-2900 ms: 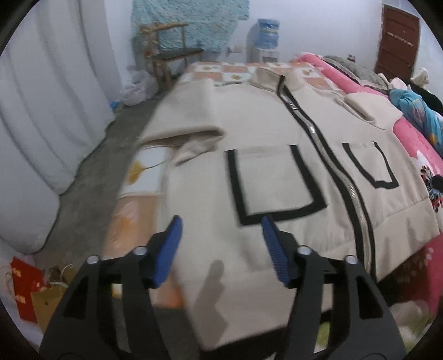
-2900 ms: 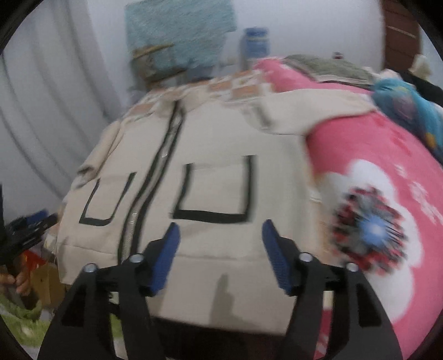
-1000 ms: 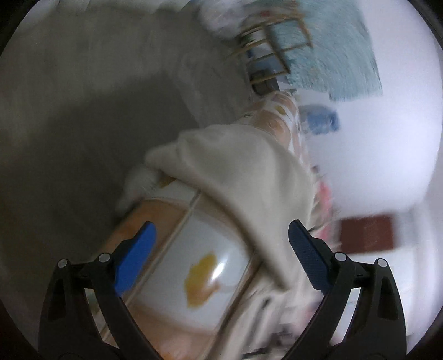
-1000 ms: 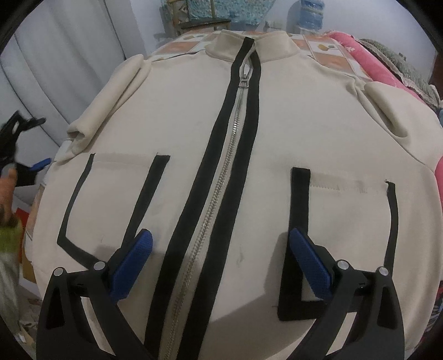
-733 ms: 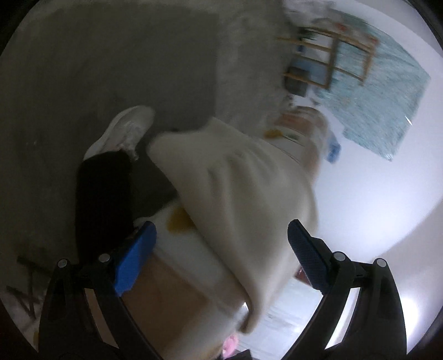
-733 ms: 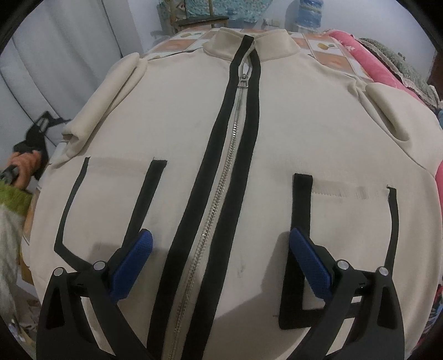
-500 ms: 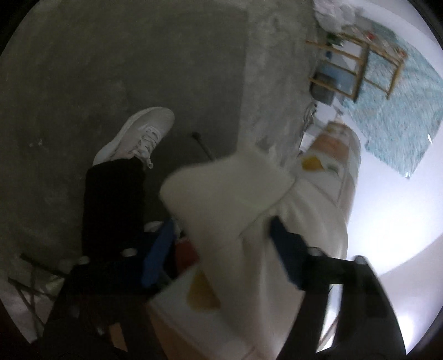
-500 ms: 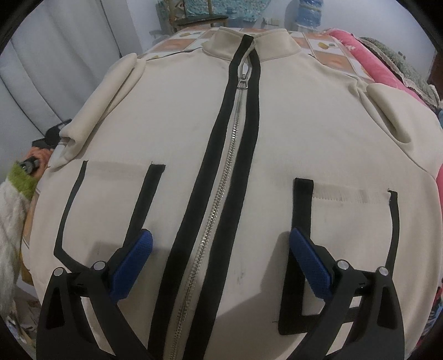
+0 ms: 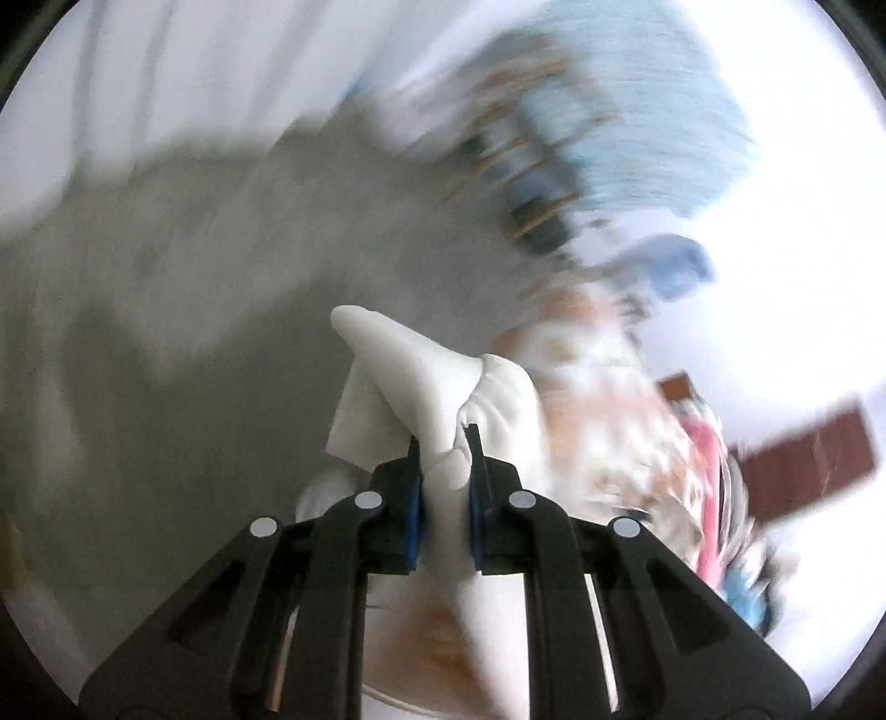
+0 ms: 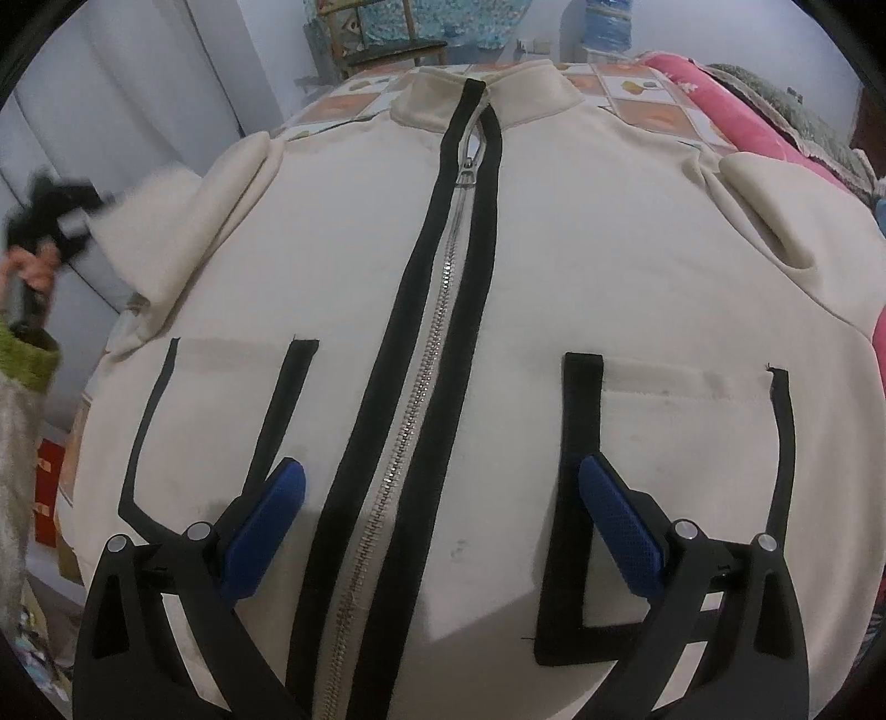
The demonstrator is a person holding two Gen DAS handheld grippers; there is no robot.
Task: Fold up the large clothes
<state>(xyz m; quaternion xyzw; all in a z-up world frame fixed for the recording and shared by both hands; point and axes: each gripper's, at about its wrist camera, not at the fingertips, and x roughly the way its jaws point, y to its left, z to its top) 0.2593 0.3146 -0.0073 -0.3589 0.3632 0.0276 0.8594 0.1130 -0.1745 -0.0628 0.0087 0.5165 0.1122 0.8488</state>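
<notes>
A cream zip-up jacket [image 10: 554, 266] with black trim and two black-outlined pockets lies front-up on the bed. My right gripper [image 10: 440, 509] is open and hovers over its lower front, astride the zipper [image 10: 426, 360]. My left gripper [image 9: 443, 437] is shut on the cuff end of the jacket's left sleeve [image 9: 421, 382], lifted off the bed edge; the left wrist view is blurred. In the right wrist view that gripper [image 10: 61, 216] shows at far left by the raised sleeve [image 10: 166, 238]. The other sleeve [image 10: 769, 205] lies folded at the right.
The bed has a tiled orange-and-white sheet [image 10: 637, 111] and a pink flowered blanket [image 10: 720, 111] at right. A wooden chair [image 10: 387, 44] and water bottle [image 10: 603, 22] stand behind the bed. Grey floor [image 9: 166, 332] lies to the left, white curtains [image 10: 138, 83] beyond.
My left gripper has closed on the sleeve cuff and swung it upward, with the view tilting from the floor to the room. My right gripper has stayed open over the jacket front.
</notes>
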